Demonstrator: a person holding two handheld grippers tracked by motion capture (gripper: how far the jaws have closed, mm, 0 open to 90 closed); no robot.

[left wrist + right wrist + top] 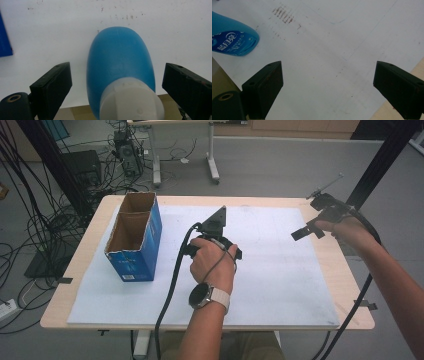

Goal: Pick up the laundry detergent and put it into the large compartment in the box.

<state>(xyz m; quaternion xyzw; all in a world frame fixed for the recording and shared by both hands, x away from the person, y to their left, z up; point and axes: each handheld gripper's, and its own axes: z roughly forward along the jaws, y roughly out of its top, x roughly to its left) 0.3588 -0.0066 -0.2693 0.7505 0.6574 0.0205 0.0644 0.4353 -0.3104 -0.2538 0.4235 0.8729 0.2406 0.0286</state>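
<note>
Left gripper (215, 237) open, jaws astride blue bottle (120, 67), white cap (131, 100) at 6 o'clock. Best squeezed mid-body, squarely. Right gripper (306, 232) open, empty, at 3 o'clock.

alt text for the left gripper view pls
A blue bottle with a white cap lies on a white mat, cap toward the camera, between the open black jaws of the left claw, untouched by either. A blue box edge shows at left.

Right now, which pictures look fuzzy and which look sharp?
Left gripper view: the blue bottle and its white cap sit so near the camera that they look soft and fuzzy. Right gripper view: the mat's brown marks are fairly crisp. High view: the box looks clear, under even light with faint shadows.
</note>
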